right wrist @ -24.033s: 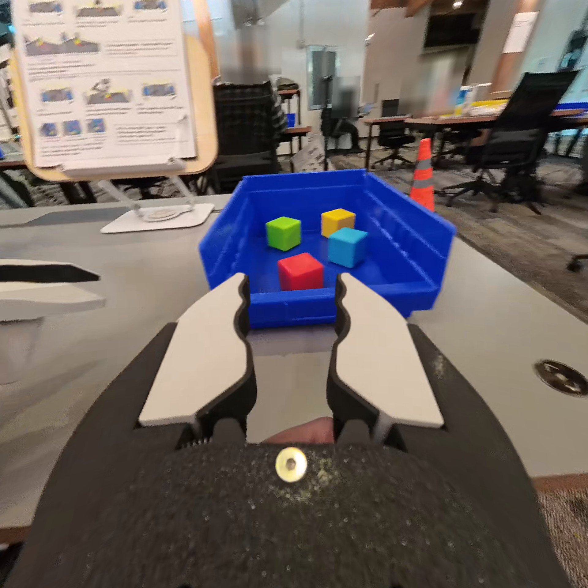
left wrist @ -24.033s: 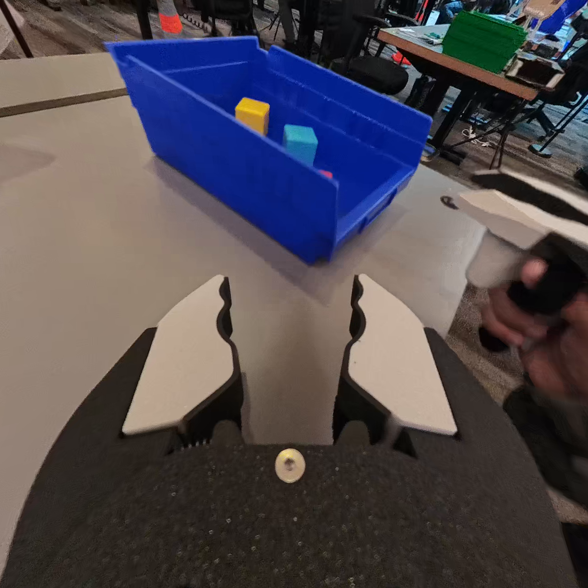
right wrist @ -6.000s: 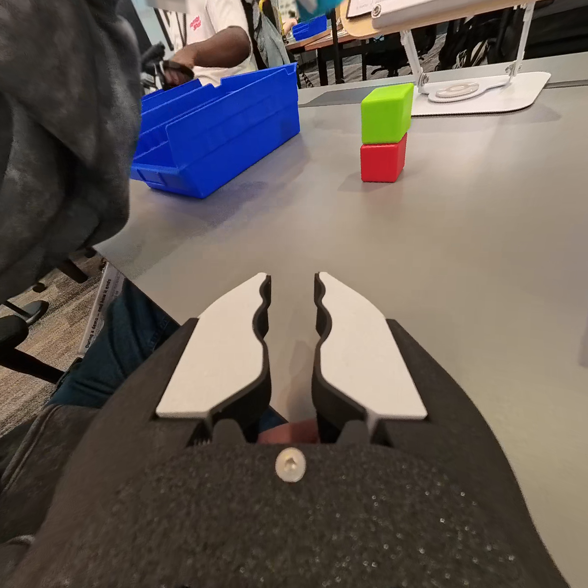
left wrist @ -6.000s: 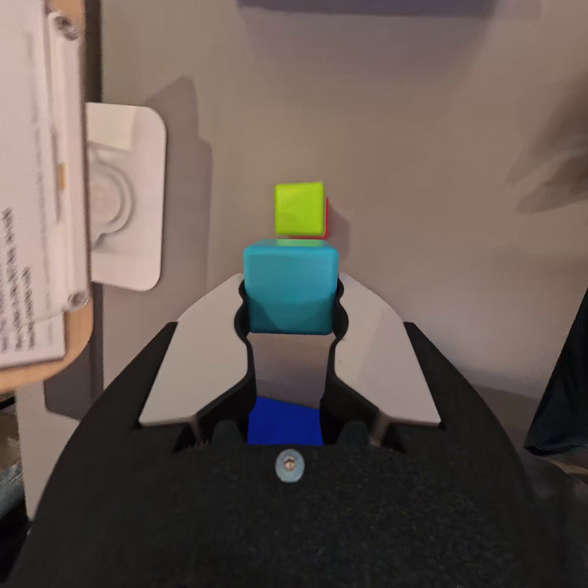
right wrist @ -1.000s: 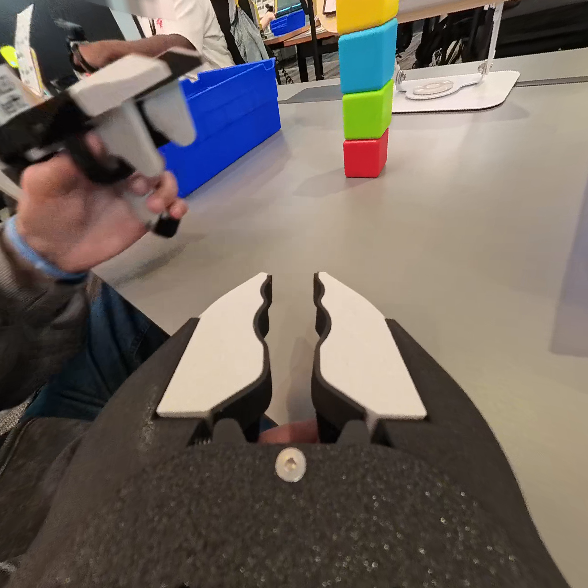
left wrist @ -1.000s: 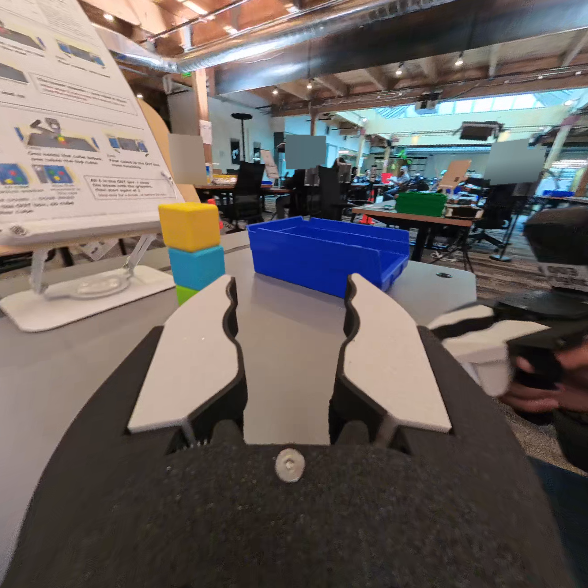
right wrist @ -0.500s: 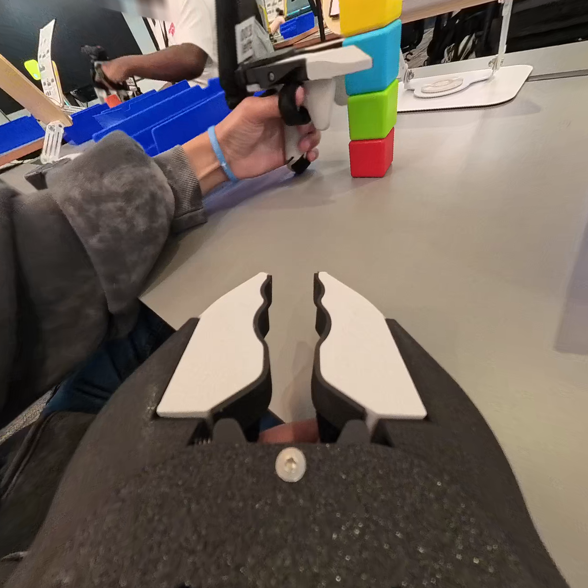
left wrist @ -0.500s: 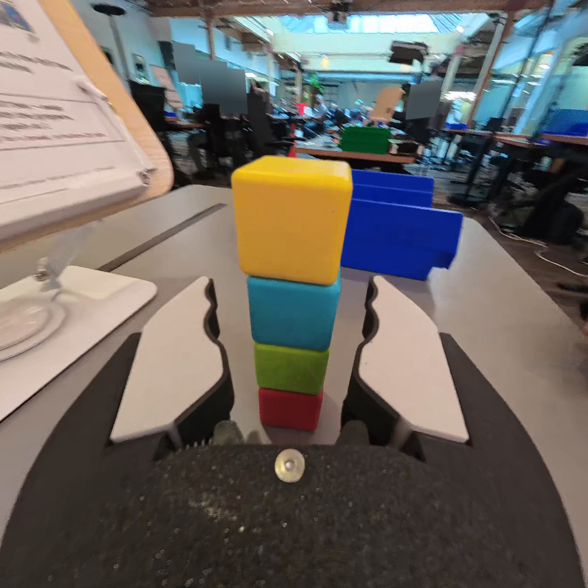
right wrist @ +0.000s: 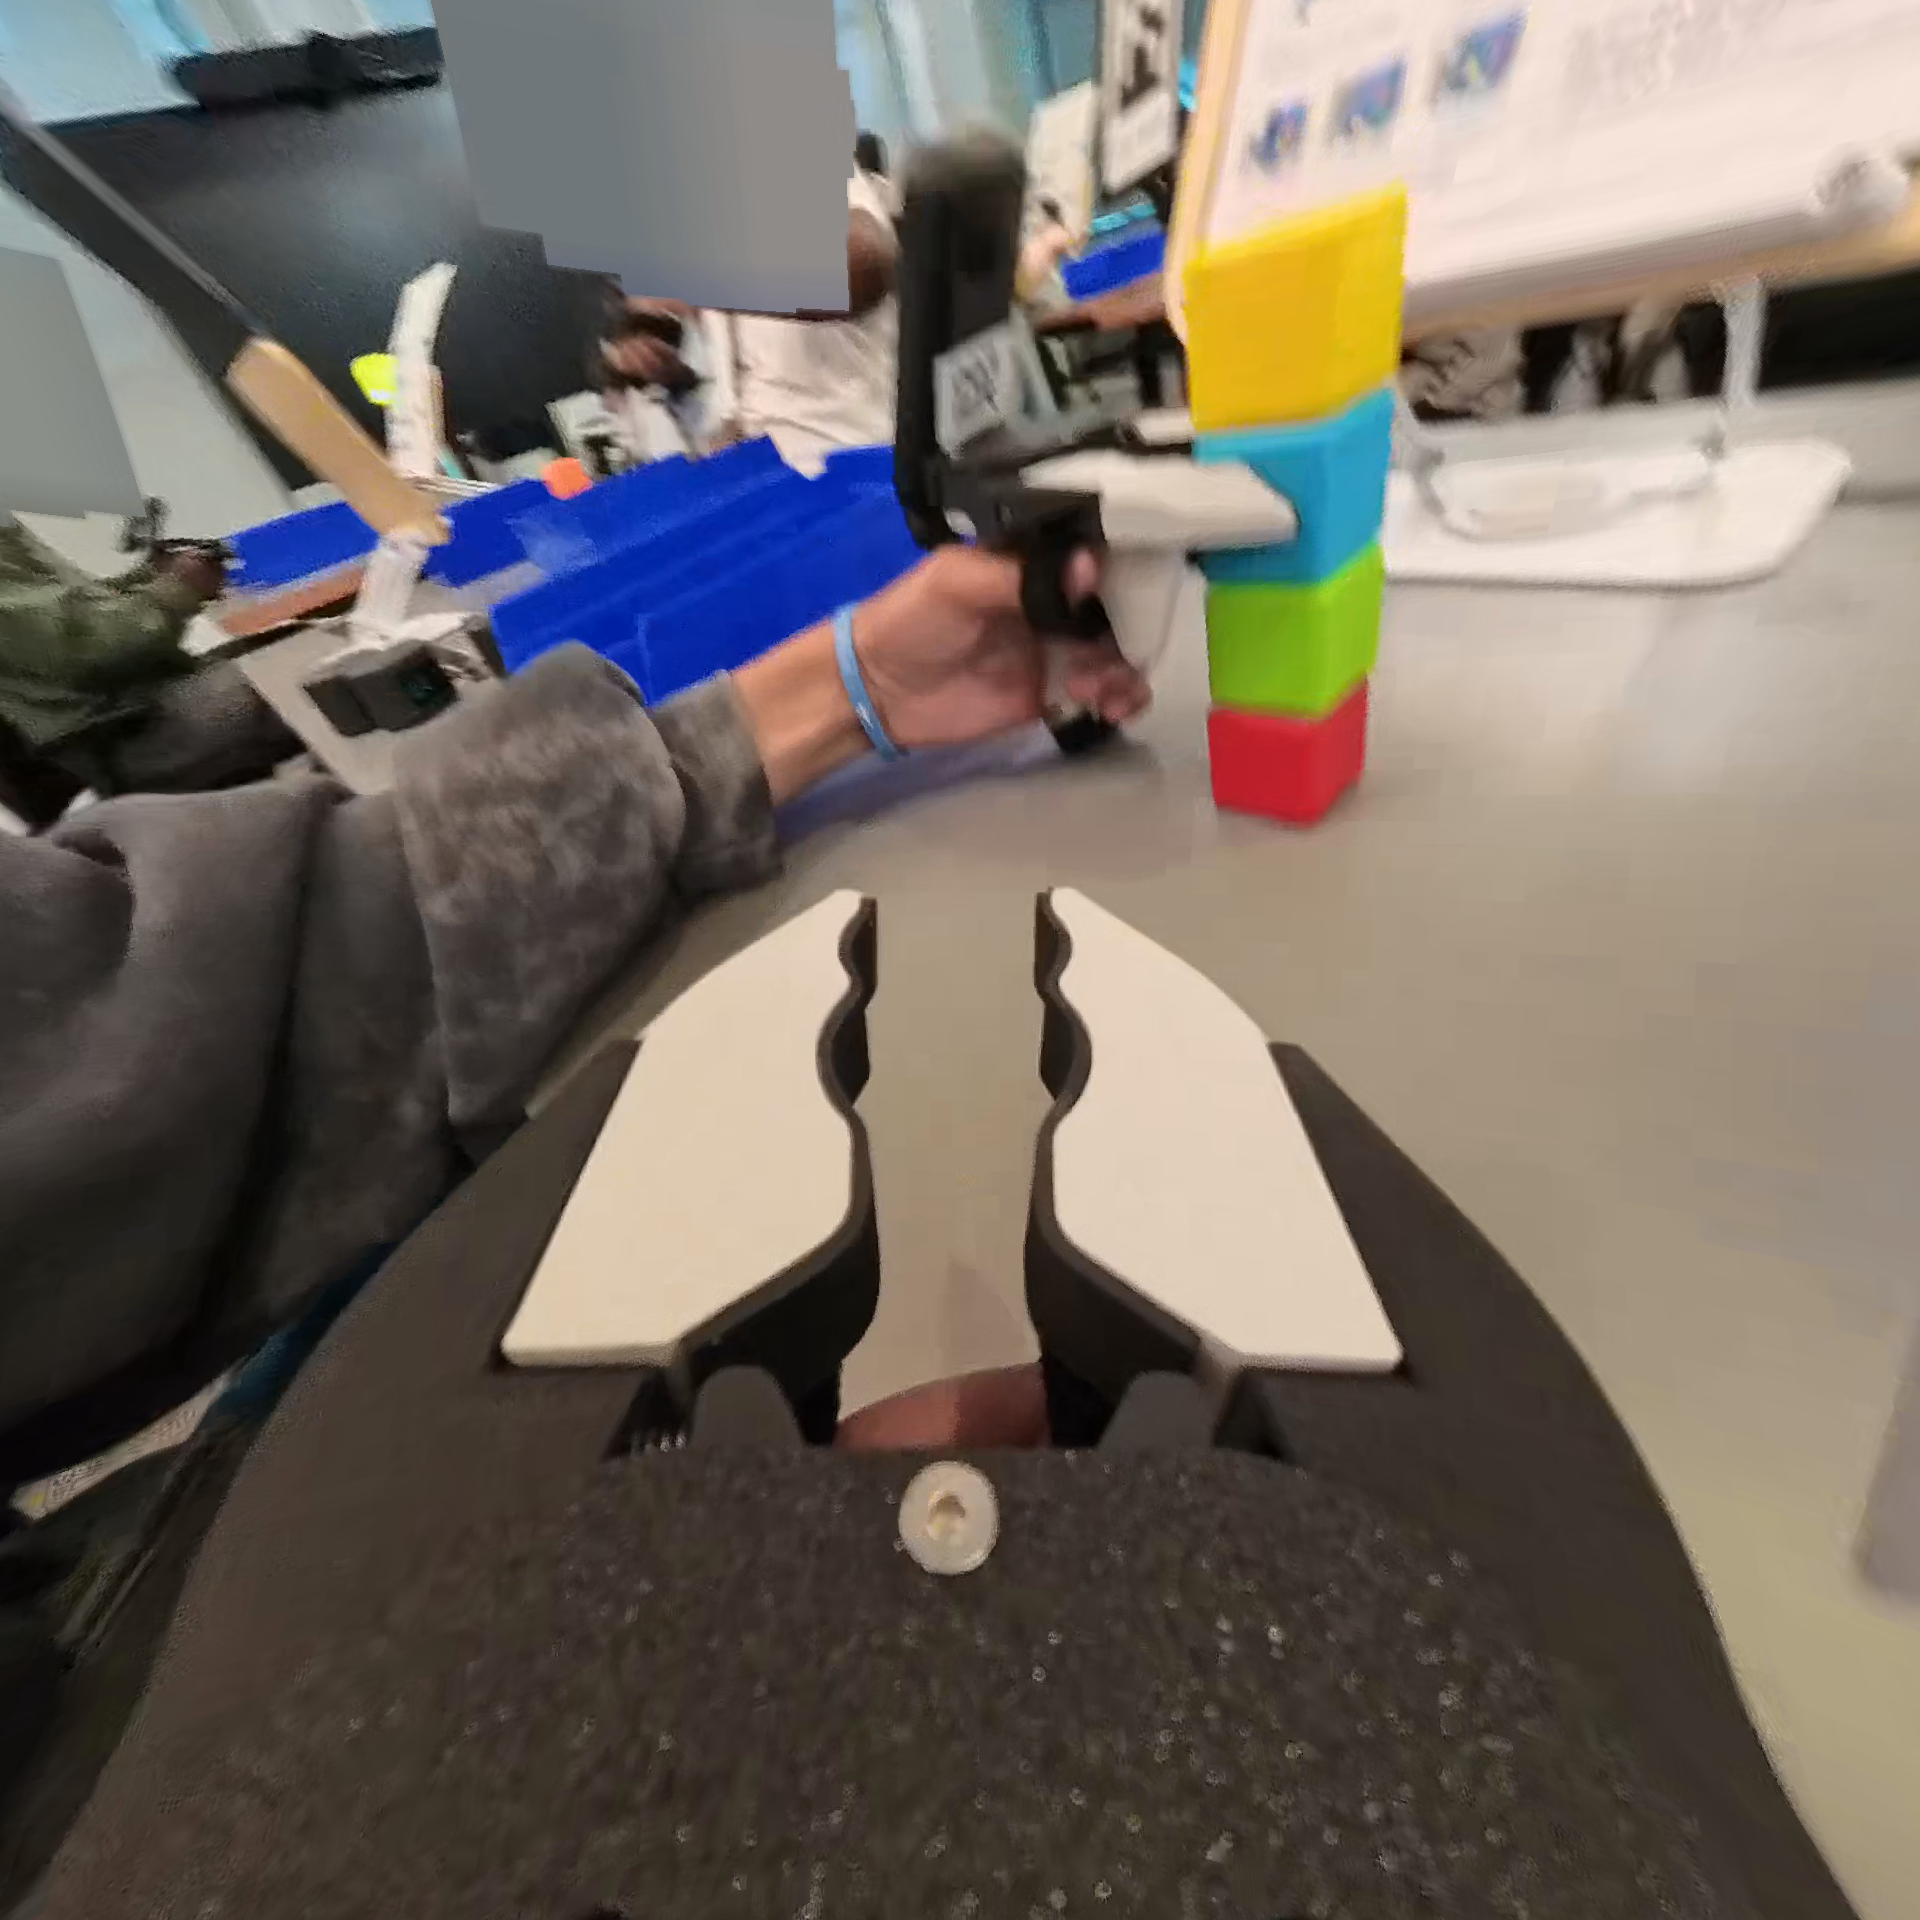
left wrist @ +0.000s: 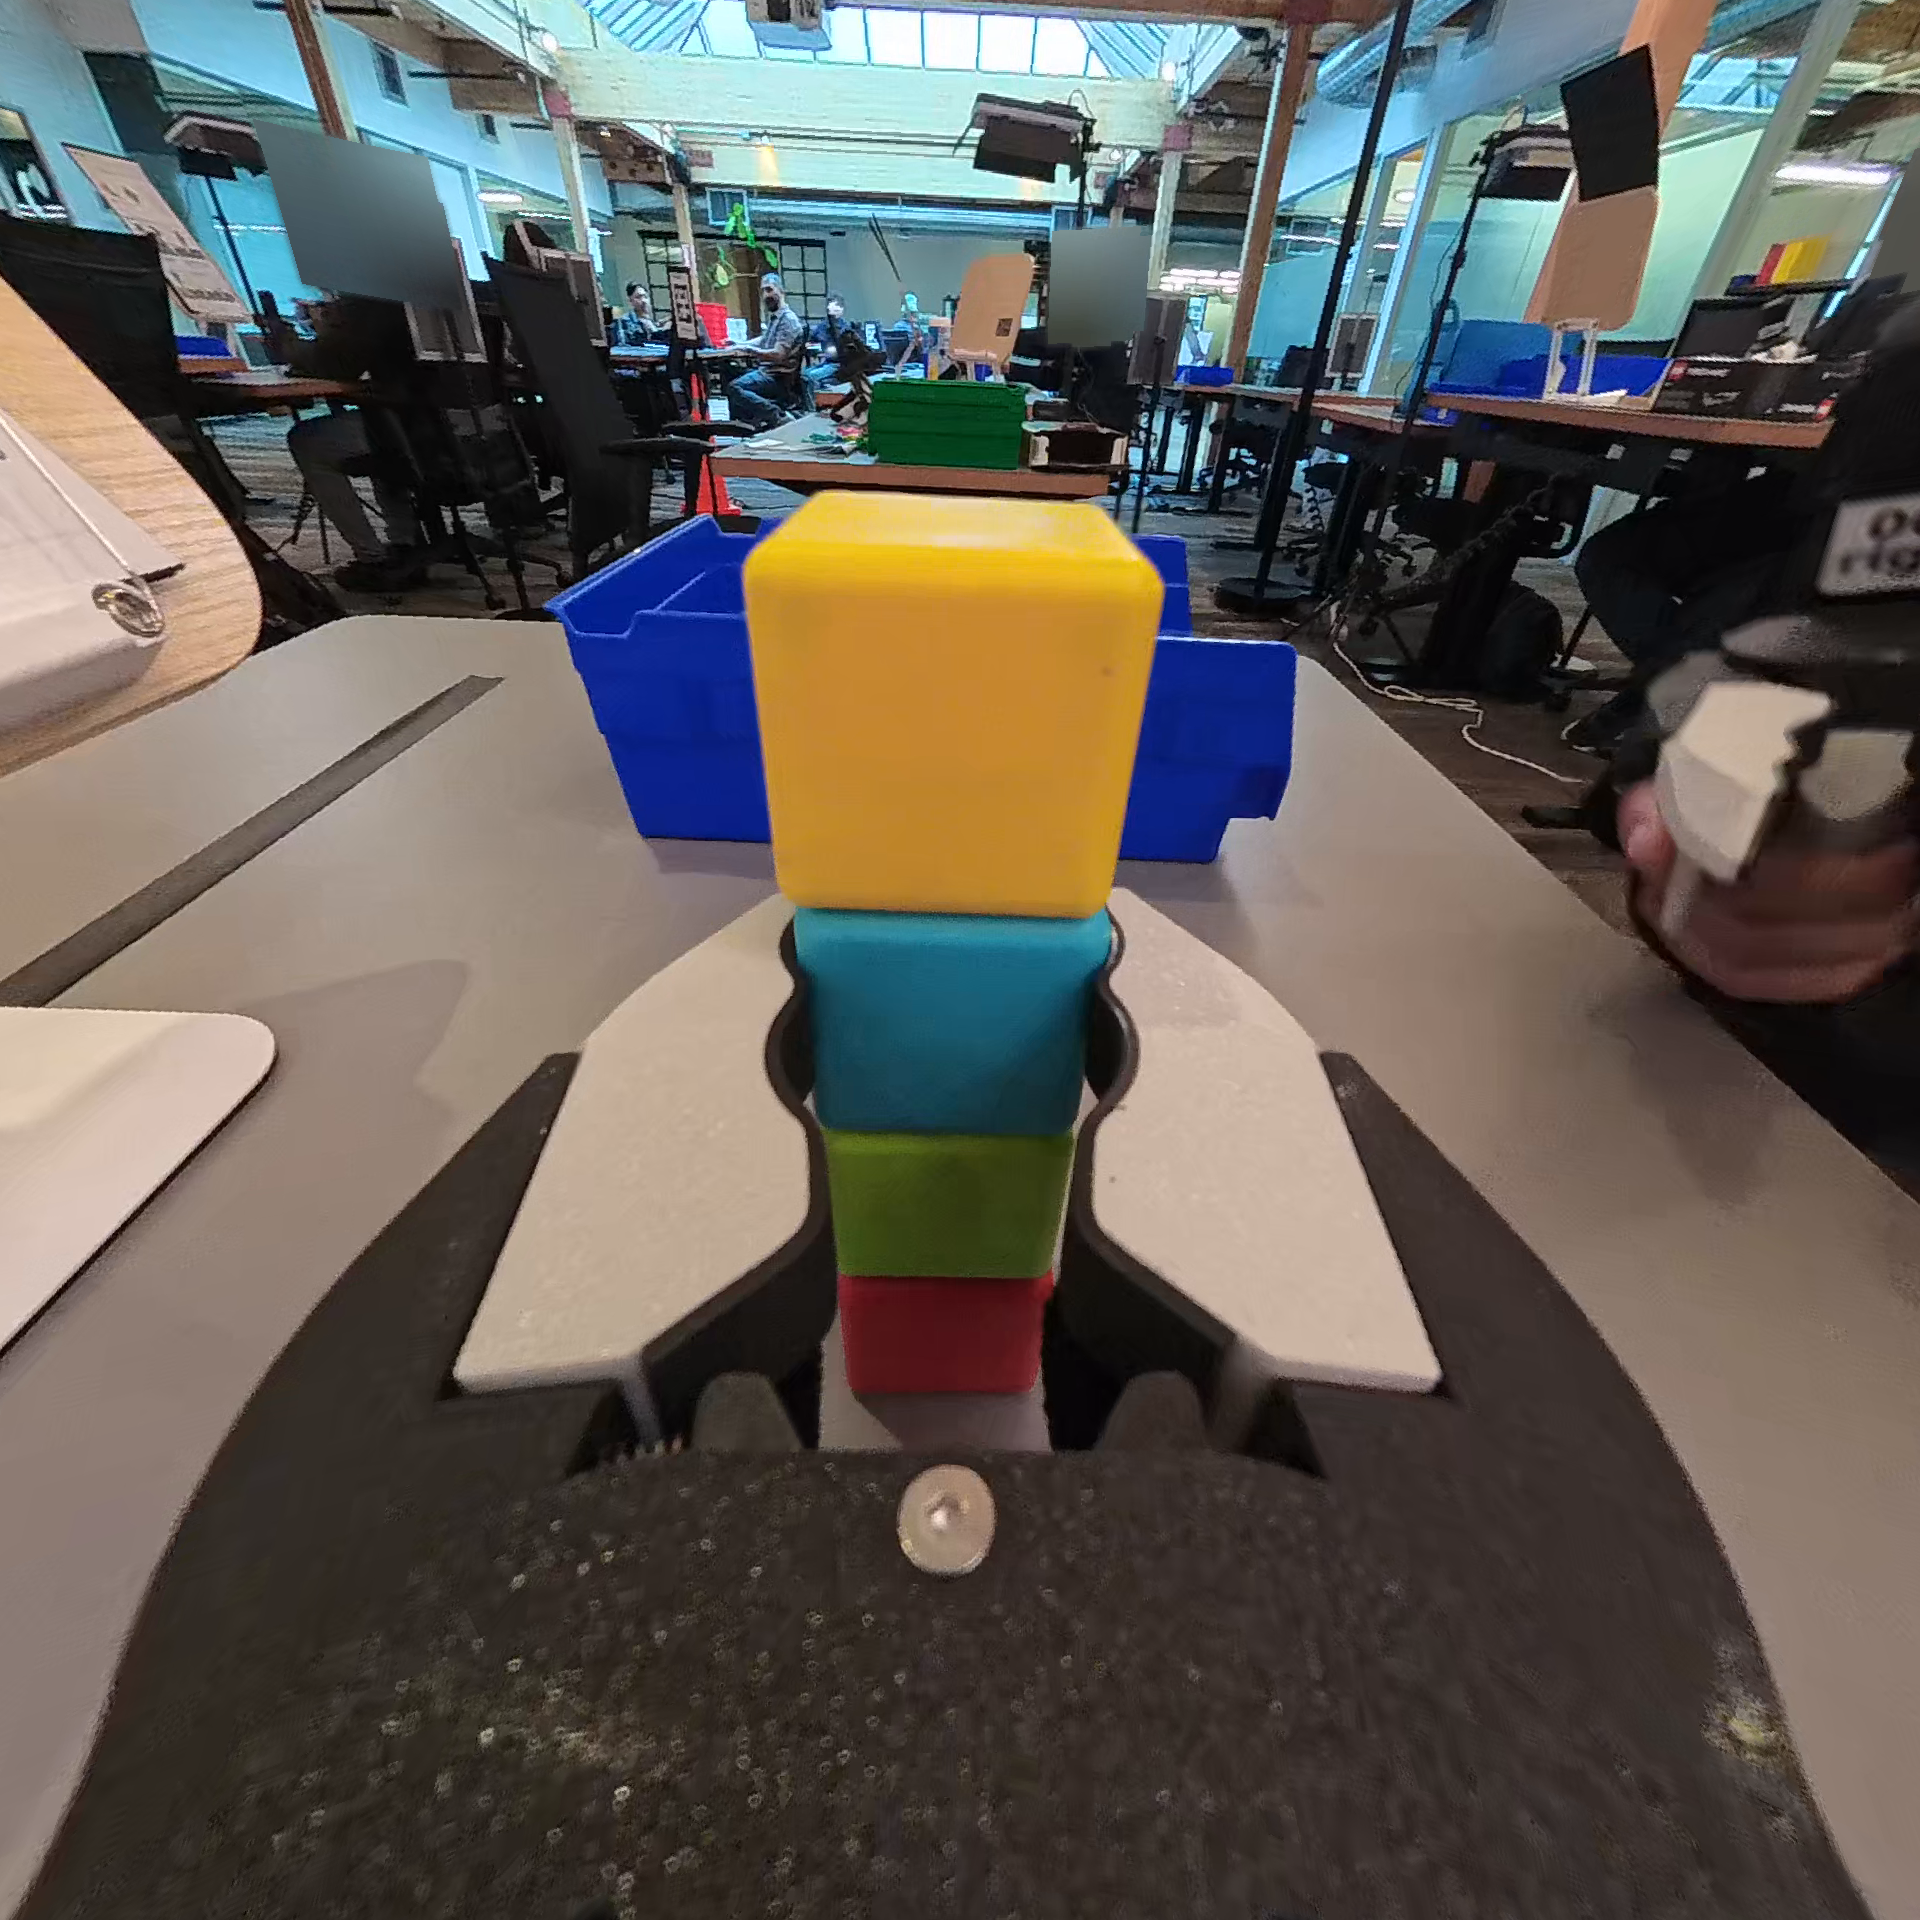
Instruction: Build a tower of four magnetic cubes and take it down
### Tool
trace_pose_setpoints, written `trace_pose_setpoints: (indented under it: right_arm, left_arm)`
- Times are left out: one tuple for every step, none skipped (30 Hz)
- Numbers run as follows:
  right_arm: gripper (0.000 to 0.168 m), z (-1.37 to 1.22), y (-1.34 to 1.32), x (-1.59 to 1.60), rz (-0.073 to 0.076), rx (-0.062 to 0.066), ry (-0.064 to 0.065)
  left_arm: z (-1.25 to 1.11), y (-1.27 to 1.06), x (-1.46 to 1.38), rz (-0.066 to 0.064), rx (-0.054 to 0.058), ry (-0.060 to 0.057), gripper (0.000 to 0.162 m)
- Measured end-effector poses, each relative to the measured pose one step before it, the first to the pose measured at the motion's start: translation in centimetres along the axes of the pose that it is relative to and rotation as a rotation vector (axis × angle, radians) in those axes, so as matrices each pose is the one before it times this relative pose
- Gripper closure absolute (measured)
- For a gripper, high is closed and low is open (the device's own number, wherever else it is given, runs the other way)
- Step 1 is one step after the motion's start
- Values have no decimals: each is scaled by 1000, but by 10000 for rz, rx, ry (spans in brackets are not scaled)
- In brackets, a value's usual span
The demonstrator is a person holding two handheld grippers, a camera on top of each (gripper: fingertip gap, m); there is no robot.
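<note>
Left wrist view puts our grey table (left wrist: 1455, 935) widest, the blue bin (left wrist: 665, 707) behind the tower, a busy workshop beyond. Four cubes stand upright: yellow cube (left wrist: 951, 707) on blue cube (left wrist: 945, 1023) on green cube (left wrist: 948, 1205) on red cube (left wrist: 943, 1335). Our left gripper (left wrist: 948, 997) brackets the blue cube from the side, jaws against its flanks; whether they are clamped we cannot tell. Our right gripper (right wrist: 954, 935) hangs near the table edge, well apart, slightly parted and empty. We judge takedown begins from the left.
</note>
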State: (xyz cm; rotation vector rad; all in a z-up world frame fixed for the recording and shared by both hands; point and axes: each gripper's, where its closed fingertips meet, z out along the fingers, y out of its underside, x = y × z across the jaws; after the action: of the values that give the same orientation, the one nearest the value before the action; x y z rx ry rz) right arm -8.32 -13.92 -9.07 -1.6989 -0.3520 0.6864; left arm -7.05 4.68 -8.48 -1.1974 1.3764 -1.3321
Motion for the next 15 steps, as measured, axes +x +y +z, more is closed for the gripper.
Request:
trace_pose_setpoints:
  right_arm:
    - [137, 549, -1340, -135, -418, 246, -445]
    - [128, 739, -1429, 329, -441, 308, -246]
    - [118, 1063, -1029, 724, -415, 31, -162]
    - [107, 1310, -598, 811, -332, -265, -254]
    - [101, 1386, -529, 972, -275, -260, -211]
    - [99, 1378, -603, 1430, -278, -126, 83]
    - [96, 1307, -698, 1523, -253, 43, 223]
    - [96, 1221, -695, 1328, -180, 193, 155]
    - [95, 1101, -540, 1218, 48, 208, 129]
    - [95, 926, -327, 1095, 124, 180, 89]
    - [93, 782, -177, 891, 199, 185, -4]
    - [93, 684, 201, 687, 209, 18, -132]
    - [93, 570, 701, 362, 200, -309, -347]
    - [93, 482, 603, 102, 225, -224, -450]
    - [92, 382, 227, 50, 132, 27, -347]
  left_arm:
    - [-39, 6, 124, -14, 5, 98, 113]
    - [-16, 7, 91, -4, -5, 74, 113]
    - [-13, -1, 89, 4, -6, 62, 113]
    - [-18, 10, 96, 19, -6, 59, 113]
    - [-12, 13, 69, 30, -7, 22, 113]
    - [-20, 6, 58, 39, -9, 1, 113]
    - [-33, 0, 102, 41, -3, 25, 113]
    - [-36, 7, 171, 22, -2, 83, 113]
    - [-33, 6, 126, -9, 5, 78, 113]
    - [3, 3, 3, -48, 12, 31, 113]
    - [-7, -3, -12, -38, 9, 15, 113]
    - [-1, -10, 8, 6, 8, 0, 113]
    - [-8, 9, 22, 21, 3, -5, 113]
    - [4, -10, 38, -2, 0, 13, 113]
    - [-2, 11, 50, -8, -1, 42, 113]
